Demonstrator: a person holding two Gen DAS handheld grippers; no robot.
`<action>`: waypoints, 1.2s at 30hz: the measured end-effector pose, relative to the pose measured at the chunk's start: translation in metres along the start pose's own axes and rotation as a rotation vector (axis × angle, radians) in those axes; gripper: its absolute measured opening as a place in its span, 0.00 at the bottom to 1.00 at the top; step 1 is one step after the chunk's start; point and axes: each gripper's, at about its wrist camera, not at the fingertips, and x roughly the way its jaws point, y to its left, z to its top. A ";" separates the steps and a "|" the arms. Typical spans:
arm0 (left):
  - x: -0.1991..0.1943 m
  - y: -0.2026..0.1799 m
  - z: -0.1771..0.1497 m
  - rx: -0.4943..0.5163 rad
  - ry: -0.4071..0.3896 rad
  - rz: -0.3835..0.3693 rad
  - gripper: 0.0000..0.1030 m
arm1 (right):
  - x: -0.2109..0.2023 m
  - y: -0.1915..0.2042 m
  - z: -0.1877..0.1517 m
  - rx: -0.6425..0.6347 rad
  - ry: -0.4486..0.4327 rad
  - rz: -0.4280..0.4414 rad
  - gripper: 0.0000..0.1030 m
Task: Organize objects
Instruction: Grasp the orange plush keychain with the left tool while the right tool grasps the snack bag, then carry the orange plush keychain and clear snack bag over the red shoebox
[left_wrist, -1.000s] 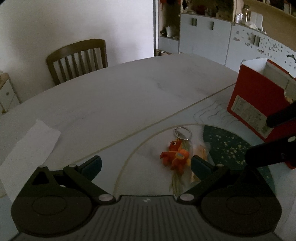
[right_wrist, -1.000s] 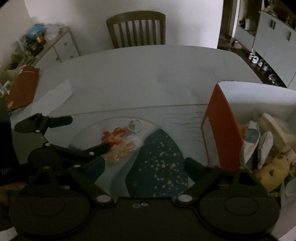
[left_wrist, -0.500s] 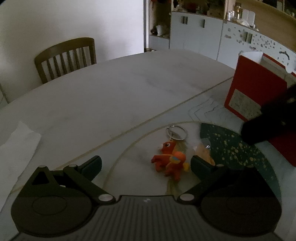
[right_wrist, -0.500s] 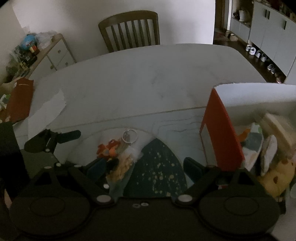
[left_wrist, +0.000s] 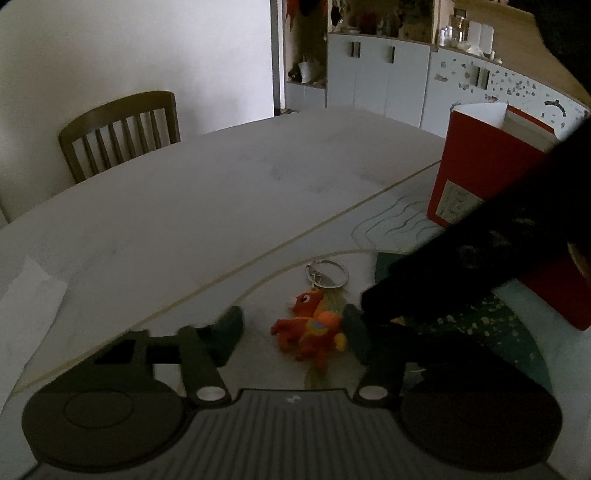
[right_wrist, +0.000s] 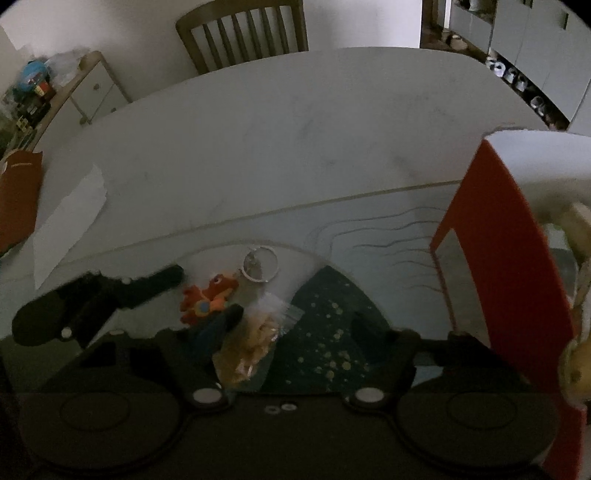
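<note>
An orange toy keychain (left_wrist: 310, 332) with a metal ring (left_wrist: 327, 273) lies on the table mat. My left gripper (left_wrist: 291, 332) straddles it with its jaws closing. The right finger (left_wrist: 352, 328) is at the toy's side, and a gap shows at the left finger (left_wrist: 229, 332). Just right of the toy (right_wrist: 210, 299) lies a small clear bag of yellowish bits (right_wrist: 258, 339). My right gripper (right_wrist: 293, 328) is low over the bag, jaws closing, its left finger (right_wrist: 218, 328) beside the bag and the right one apart. In the left wrist view the right gripper (left_wrist: 461, 280) hides the bag.
An open red box (left_wrist: 480, 177) stands at the right and holds plush toys (right_wrist: 576, 373). The mat has a dark green speckled patch (right_wrist: 332, 332). A white paper sheet (right_wrist: 70, 225) lies at the left. A wooden chair (left_wrist: 122, 133) stands at the table's far side.
The left jaws have narrowed around the orange toy. The right gripper has come down over the bag with narrower jaws, and it now covers the right of the left wrist view.
</note>
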 end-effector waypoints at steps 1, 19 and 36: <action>-0.001 -0.001 -0.001 0.002 -0.002 -0.002 0.45 | 0.001 0.000 0.001 0.006 0.005 0.000 0.68; -0.024 0.015 -0.015 -0.115 0.026 0.040 0.38 | 0.000 0.013 -0.016 -0.061 0.047 -0.025 0.18; -0.080 0.006 -0.037 -0.305 0.062 -0.023 0.37 | -0.054 0.003 -0.063 -0.071 0.029 0.061 0.18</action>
